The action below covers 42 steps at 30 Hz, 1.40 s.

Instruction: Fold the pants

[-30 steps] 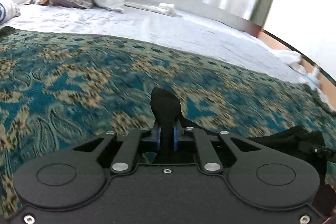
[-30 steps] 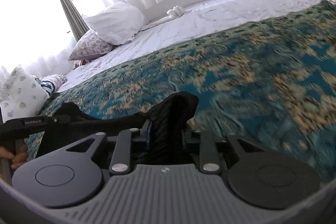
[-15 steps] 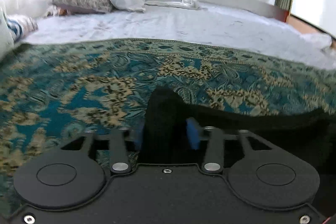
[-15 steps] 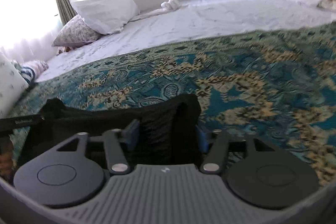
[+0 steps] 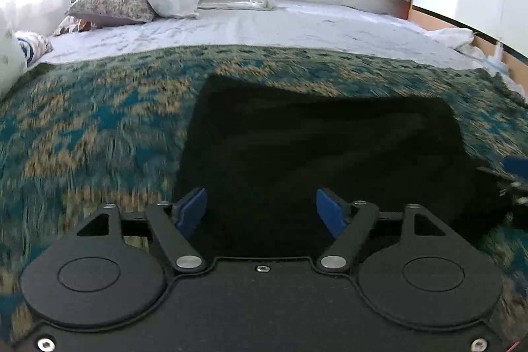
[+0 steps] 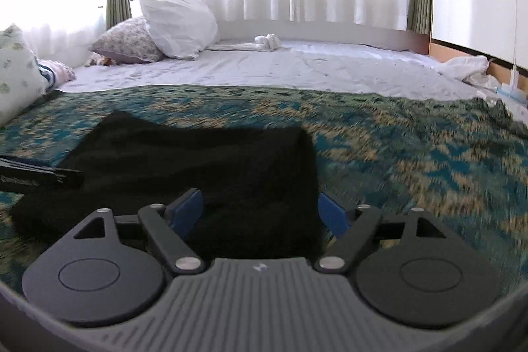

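Black pants (image 5: 316,147) lie folded in a flat rectangle on the teal and tan patterned bedspread (image 5: 85,134); they also show in the right wrist view (image 6: 211,167). My left gripper (image 5: 260,210) is open, its blue pads wide apart just above the near edge of the pants, holding nothing. My right gripper (image 6: 257,215) is open too, over the pants' near right corner. The right gripper's tip shows at the right edge of the left wrist view (image 5: 514,174). The left gripper shows at the left edge of the right wrist view (image 6: 36,175).
A white sheet (image 6: 297,68) covers the bed beyond the bedspread (image 6: 412,154). A white pillow (image 6: 178,22) and a floral pillow (image 6: 127,42) lean at the back left. A small rolled white cloth (image 6: 267,42) lies by the curtained window. Crumpled white fabric (image 6: 465,68) sits at the right edge.
Both grippers were shut on pinched black fabric, carried it forward and opened. The pants now lie flat on the bedspread, and both grippers have drawn back from them.
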Available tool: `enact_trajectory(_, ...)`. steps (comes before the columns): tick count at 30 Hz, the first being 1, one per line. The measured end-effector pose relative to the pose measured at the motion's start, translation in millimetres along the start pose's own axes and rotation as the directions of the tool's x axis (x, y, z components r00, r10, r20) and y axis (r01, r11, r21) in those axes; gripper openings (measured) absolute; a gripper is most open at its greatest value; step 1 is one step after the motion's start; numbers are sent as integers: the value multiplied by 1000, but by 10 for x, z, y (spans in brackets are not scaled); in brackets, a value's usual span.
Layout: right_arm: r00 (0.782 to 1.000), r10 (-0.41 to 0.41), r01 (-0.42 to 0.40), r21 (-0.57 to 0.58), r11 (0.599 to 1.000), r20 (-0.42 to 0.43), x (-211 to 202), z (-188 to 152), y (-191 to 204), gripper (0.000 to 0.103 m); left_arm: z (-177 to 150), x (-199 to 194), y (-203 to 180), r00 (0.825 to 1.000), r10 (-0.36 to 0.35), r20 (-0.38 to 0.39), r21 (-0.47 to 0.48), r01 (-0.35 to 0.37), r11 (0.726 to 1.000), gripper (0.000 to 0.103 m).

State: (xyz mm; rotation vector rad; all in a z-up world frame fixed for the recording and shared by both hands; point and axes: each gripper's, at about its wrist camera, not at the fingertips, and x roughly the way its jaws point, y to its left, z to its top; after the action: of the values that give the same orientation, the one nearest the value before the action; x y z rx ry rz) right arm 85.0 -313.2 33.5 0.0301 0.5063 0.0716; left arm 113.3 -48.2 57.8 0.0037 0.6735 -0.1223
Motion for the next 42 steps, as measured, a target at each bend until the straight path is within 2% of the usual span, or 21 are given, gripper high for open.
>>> enact_trajectory(5, 1000, 4, -3, 25, 1000, -4, -221, -261, 203, 90, -374, -339, -68, 1000, 16, 18, 1, -16, 1000, 85)
enact_trajectory(7, 1000, 7, -7, 41, 999, -11, -266, -333, 229, 91, -489, -425, -104, 999, 30, 19, 17, -30, 999, 85)
enact_trajectory(12, 999, -29, 29, 0, 1000, -34, -297, -474, 312, 95, -654, -480, -83, 1000, 13, -28, -34, -14, 999, 88)
enact_trajectory(14, 998, -39, 39, -5, 999, -43, -296, -535, 325, 98, -694, -494, -104, 1000, 25, -14, -17, -25, 1000, 88)
enact_trajectory(16, 997, -44, 44, 2, 999, -59, -283, -592, 322, 99, -717, -495, -138, 999, 38, -11, 12, -38, 999, 90)
enact_trajectory(23, 996, -71, 72, 6, 997, -56, -251, -675, 347, 103, -741, -424, -182, 999, 52, -5, 23, -52, 998, 103)
enact_trajectory(30, 996, -74, 73, -13, 997, -49, -246, -699, 371, 103, -727, -345, -160, 997, 71, 10, 2, -71, 997, 103)
enact_trajectory(42, 996, -76, 75, -23, 997, -47, -236, -708, 379, 103, -745, -341, -150, 998, 63, 22, 1, -63, 998, 103)
